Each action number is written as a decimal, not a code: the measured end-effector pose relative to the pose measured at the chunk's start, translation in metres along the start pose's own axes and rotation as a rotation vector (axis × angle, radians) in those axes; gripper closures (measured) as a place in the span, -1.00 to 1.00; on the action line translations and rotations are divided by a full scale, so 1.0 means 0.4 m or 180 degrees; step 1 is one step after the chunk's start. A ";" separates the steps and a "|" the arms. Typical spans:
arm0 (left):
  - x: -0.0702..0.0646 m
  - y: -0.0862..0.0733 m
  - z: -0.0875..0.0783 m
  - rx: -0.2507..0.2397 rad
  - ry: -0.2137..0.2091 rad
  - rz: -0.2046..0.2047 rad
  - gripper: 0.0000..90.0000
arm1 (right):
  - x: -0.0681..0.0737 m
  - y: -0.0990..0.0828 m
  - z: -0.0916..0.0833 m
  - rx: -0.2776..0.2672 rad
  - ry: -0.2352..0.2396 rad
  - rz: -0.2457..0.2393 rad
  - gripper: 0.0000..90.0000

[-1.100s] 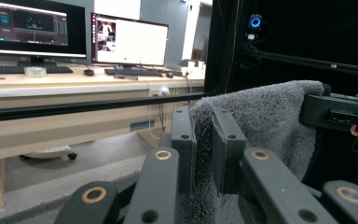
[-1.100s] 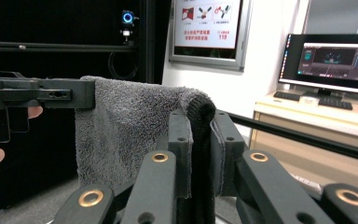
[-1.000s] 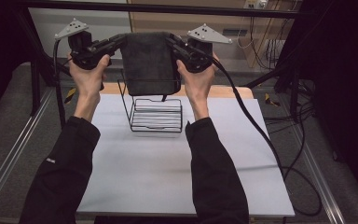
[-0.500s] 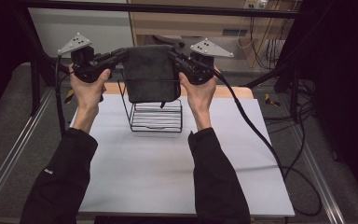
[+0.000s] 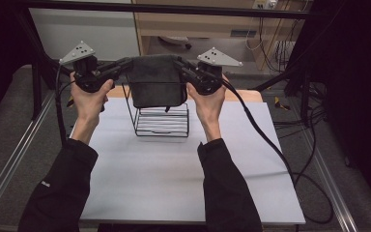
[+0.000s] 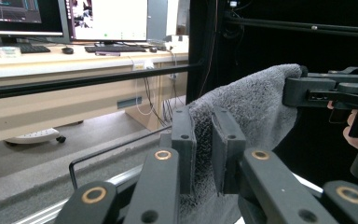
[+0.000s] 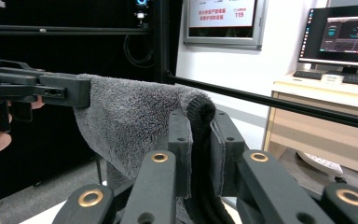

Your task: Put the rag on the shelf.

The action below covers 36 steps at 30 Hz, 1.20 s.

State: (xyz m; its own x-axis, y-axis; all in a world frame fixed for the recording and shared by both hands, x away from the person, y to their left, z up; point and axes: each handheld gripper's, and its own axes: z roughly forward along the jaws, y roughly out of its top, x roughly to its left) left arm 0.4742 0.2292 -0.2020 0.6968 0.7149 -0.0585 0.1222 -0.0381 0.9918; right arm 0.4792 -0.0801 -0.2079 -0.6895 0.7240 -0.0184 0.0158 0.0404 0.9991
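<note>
A dark grey towel hangs folded between both grippers, stretched above a black wire rack on the white table top. My left gripper pinches the towel's upper left corner, its pads shut on the fabric. On the upper right corner my right gripper is shut, with a thick folded edge of towel between its pads. The towel's lower edge hangs just over the rack's top wires. In each gripper view the other gripper holds the far corner.
The rack stands at the back middle of the table, with open white surface in front and to both sides. A black cable trails from the right gripper over the table's right edge. Black frame bars cross behind and beside the table; desks with monitors stand beyond.
Both hands have come down a little with the towel, bringing its lower edge closer to the rack. The grips on both corners are unchanged.
</note>
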 end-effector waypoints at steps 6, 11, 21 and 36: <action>-0.004 -0.011 -0.014 0.0058 -0.0051 0.0025 0.79 | 0.006 -0.005 -0.008 0.0048 0.0080 -0.0010 0.80; -0.014 -0.021 -0.023 0.0105 -0.0068 0.0060 0.79 | 0.008 -0.012 -0.019 0.0113 0.0158 0.0006 0.80; -0.029 -0.043 -0.043 0.0244 -0.0051 0.0117 0.78 | 0.027 -0.018 -0.036 0.0275 0.0272 -0.0070 0.79; -0.054 -0.092 -0.062 0.0464 -0.0050 0.0156 0.73 | 0.033 -0.057 -0.055 0.0466 0.0460 -0.0024 0.77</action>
State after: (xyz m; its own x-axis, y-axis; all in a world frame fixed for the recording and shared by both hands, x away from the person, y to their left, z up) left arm 0.4374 0.2324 -0.2342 0.7153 0.6987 -0.0134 0.1884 -0.1744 0.9665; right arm 0.4539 -0.0867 -0.2300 -0.7865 0.6175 -0.0095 0.1081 0.1528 0.9823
